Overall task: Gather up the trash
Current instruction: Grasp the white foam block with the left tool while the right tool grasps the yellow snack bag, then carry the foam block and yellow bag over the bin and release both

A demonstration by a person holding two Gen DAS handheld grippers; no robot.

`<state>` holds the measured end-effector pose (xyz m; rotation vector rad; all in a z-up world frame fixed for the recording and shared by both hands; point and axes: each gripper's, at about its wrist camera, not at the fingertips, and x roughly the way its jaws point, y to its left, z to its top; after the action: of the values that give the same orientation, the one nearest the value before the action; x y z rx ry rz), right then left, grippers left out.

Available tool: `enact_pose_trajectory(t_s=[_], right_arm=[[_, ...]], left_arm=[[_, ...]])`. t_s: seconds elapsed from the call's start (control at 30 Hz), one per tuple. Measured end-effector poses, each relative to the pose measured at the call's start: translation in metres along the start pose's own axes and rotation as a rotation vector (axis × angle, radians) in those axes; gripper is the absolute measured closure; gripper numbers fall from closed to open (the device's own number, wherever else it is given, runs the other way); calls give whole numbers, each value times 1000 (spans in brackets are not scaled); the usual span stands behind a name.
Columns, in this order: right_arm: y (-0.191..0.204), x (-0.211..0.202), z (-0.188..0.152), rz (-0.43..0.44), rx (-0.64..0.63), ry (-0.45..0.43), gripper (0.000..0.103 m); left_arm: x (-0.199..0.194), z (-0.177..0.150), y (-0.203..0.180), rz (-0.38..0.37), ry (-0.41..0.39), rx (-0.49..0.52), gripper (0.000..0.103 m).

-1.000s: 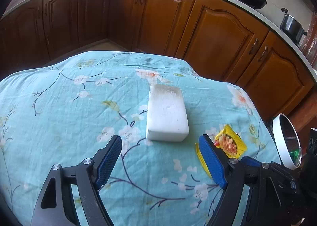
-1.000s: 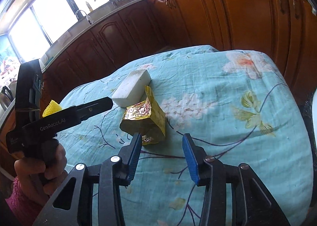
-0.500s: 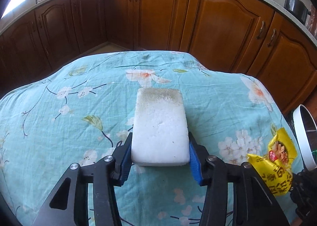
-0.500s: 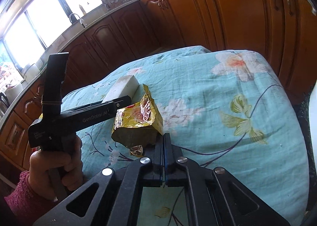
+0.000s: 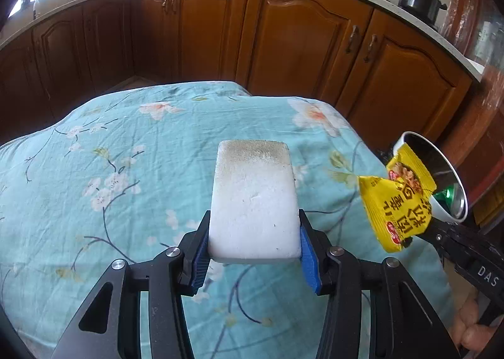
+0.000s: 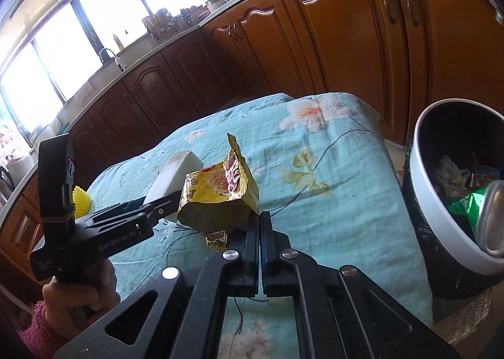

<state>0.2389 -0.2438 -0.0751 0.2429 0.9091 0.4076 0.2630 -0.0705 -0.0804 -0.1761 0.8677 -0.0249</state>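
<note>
A white foam block (image 5: 253, 201) is clamped between the blue pads of my left gripper (image 5: 253, 252) and held above the teal flowered tablecloth (image 5: 126, 170). In the right wrist view the same block (image 6: 176, 167) shows behind the left gripper (image 6: 168, 203). My right gripper (image 6: 260, 226) is shut on the lower edge of a crumpled yellow snack wrapper (image 6: 217, 201), which hangs in the air. From the left wrist view the wrapper (image 5: 400, 198) sits in front of the bin's mouth.
A white-rimmed bin with a black liner (image 6: 422, 189) stands off the table's right edge; a green can (image 6: 472, 207) and paper scraps lie inside. Brown cabinets (image 5: 299, 44) ring the table. A hand in a pink sleeve (image 6: 78, 293) grips the left tool.
The left jaws closed on the foam block and raised it off the cloth. The right jaws shut on the wrapper and carried it up and right, toward the bin.
</note>
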Motion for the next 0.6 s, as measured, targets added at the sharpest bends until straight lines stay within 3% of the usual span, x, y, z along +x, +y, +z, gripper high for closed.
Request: enact_pose_trajectory(t_s=[0.3,0.6], right_arm=[[-20,-41,-7,-41,25,-58,103],[-52,-81,-11,-92,67,-122,103]], left_arm=[[-46,-17,-38,-49,-33,78,56],[-59,-20,-77,-87,-37,150,56]])
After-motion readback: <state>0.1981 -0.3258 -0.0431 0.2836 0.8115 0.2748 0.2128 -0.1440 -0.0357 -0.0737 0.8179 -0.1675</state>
